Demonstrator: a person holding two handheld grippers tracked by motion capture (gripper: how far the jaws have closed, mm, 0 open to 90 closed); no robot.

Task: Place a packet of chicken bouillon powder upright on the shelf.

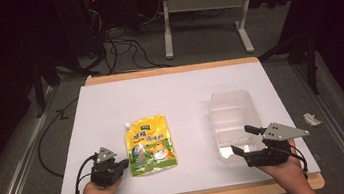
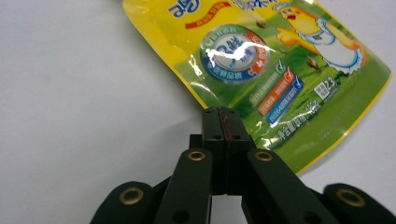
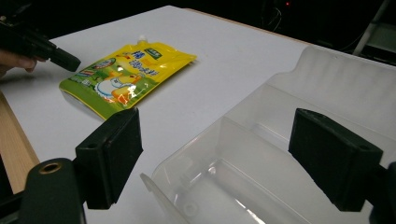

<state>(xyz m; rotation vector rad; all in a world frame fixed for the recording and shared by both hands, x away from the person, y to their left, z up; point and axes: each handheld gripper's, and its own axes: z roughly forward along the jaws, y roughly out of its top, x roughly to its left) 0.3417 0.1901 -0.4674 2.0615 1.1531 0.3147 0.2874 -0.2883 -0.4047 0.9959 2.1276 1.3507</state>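
A: Left gripper (image 1: 122, 163)?
B: Jaws pressed together, nothing between them, tips resting at the lower left edge of the yellow-green pouch (image 1: 150, 144). Held low by the left hand (image 1: 97, 193) near the table's front edge.

A: And the pouch?
B: Flat on the white table (image 1: 170, 97), spout toward the far side, left of centre (cartoon duck printed on its front). Well apart from the clear plastic container (image 1: 233, 119).

A: Right gripper (image 1: 244, 140)?
B: Spread wide, pinching nothing. One jaw outside the container's near wall, the other over its inside, straddling the rim. Right hand (image 1: 286, 173) behind it at the front edge.

A: Container?
B: Upright, open-topped, on the table's right side.
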